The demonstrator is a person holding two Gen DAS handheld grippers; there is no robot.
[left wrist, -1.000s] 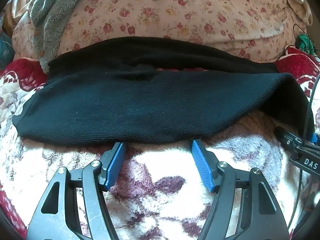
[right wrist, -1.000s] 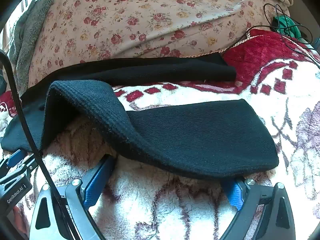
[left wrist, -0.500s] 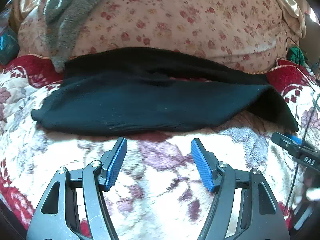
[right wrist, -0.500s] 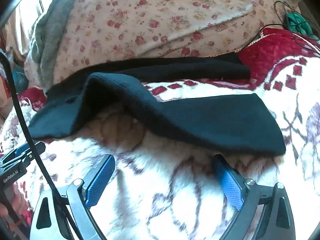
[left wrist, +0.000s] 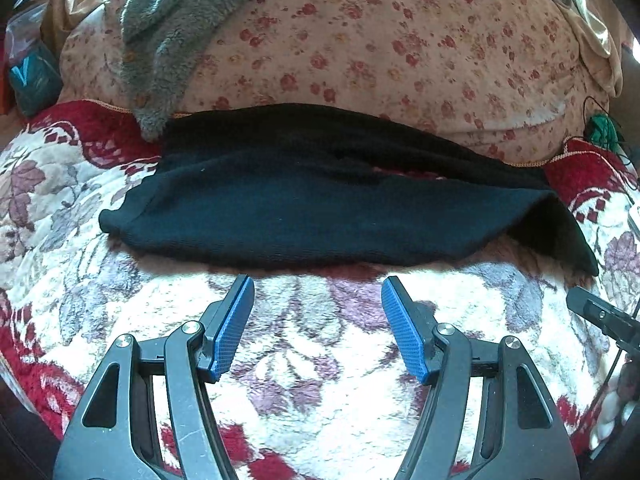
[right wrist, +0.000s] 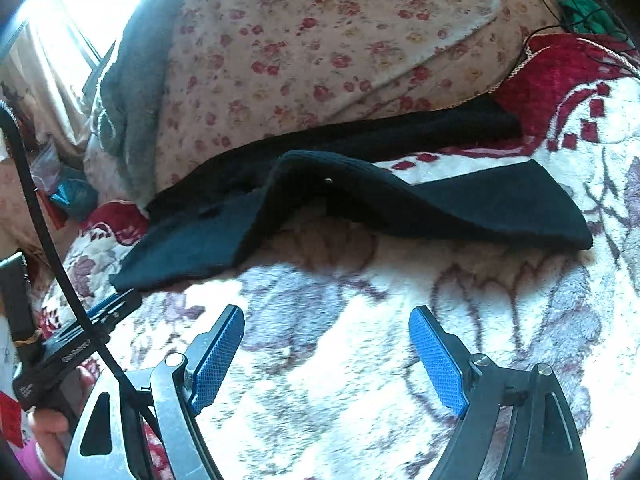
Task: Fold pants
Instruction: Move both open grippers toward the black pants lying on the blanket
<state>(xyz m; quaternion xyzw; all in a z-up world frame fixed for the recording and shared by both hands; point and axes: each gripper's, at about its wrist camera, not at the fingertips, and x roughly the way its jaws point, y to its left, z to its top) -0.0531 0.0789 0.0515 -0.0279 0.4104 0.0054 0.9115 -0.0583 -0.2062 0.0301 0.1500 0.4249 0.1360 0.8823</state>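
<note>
The black knit pants (left wrist: 304, 208) lie folded across a floral fleece blanket (left wrist: 320, 344), with one part humped up off the bed. They also show in the right wrist view (right wrist: 472, 204), arched up in the middle. My left gripper (left wrist: 318, 288) is open and empty, just short of the pants' near edge. My right gripper (right wrist: 326, 318) is open and empty, well back from the pants. The left gripper's body shows in the right wrist view (right wrist: 76, 344).
A floral pillow or duvet (left wrist: 380, 48) rises behind the pants, with a grey fleece (left wrist: 168, 40) draped over its left. A green item with black cable (right wrist: 580, 8) sits far right. The right gripper's tip (left wrist: 600, 316) shows at the left view's right edge.
Both grippers have pulled back from the pants' near edge and risen; the pants now lie farther from the fingers. Both stayed open and empty.
</note>
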